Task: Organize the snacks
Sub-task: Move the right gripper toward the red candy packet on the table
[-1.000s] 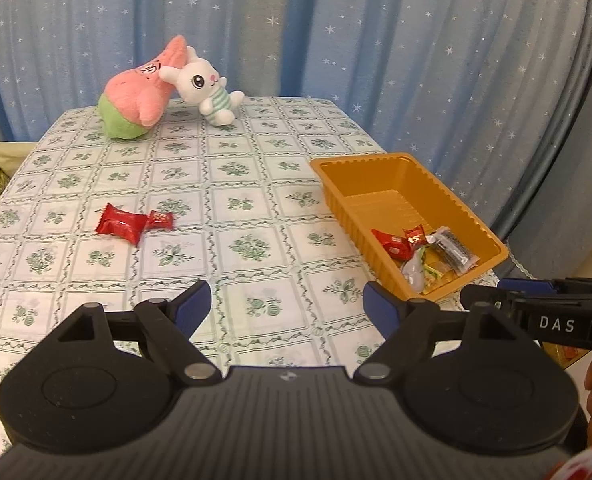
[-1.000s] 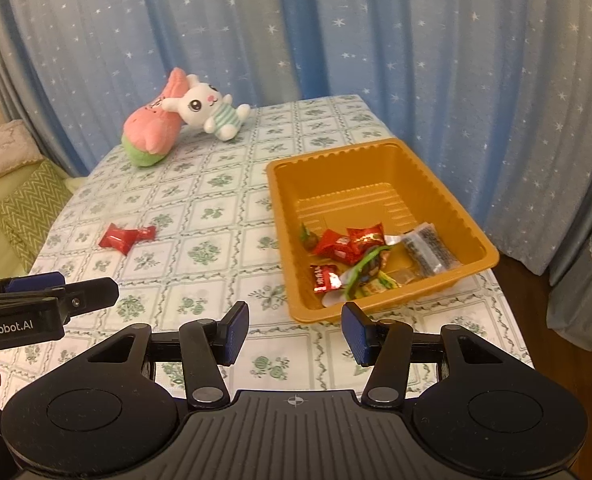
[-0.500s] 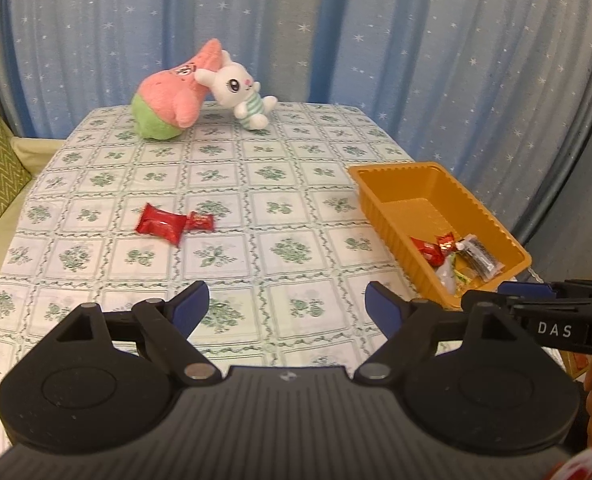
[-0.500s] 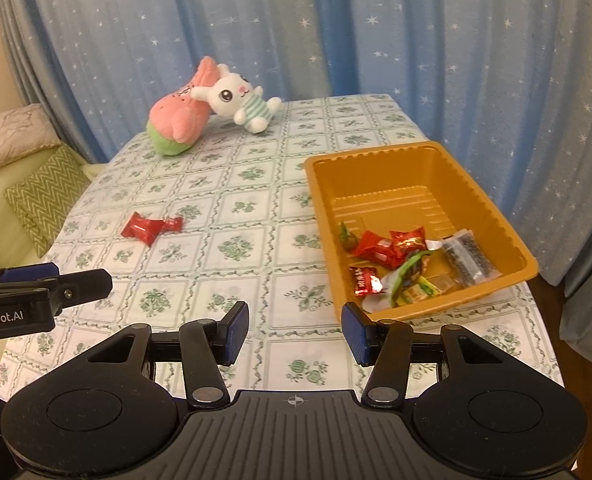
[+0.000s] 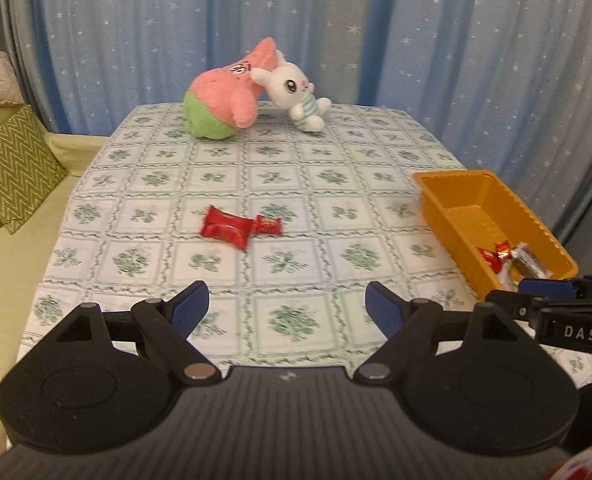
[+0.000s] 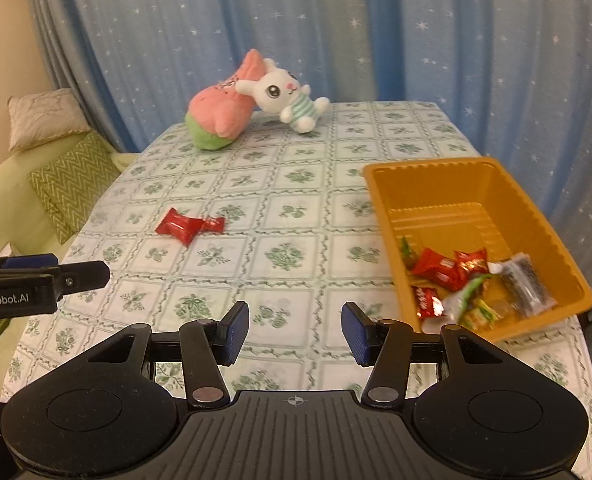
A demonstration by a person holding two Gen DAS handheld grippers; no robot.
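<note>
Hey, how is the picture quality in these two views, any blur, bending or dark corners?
Left wrist view: fisheye bends the curtain folds and table edges, corners vignette black, the red snack packets stay fairly sharp. Right wrist view: same bending and dark corners, with soft blur on the orange tray and its wrappers; warm, even indoor light, no harsh glare.
</note>
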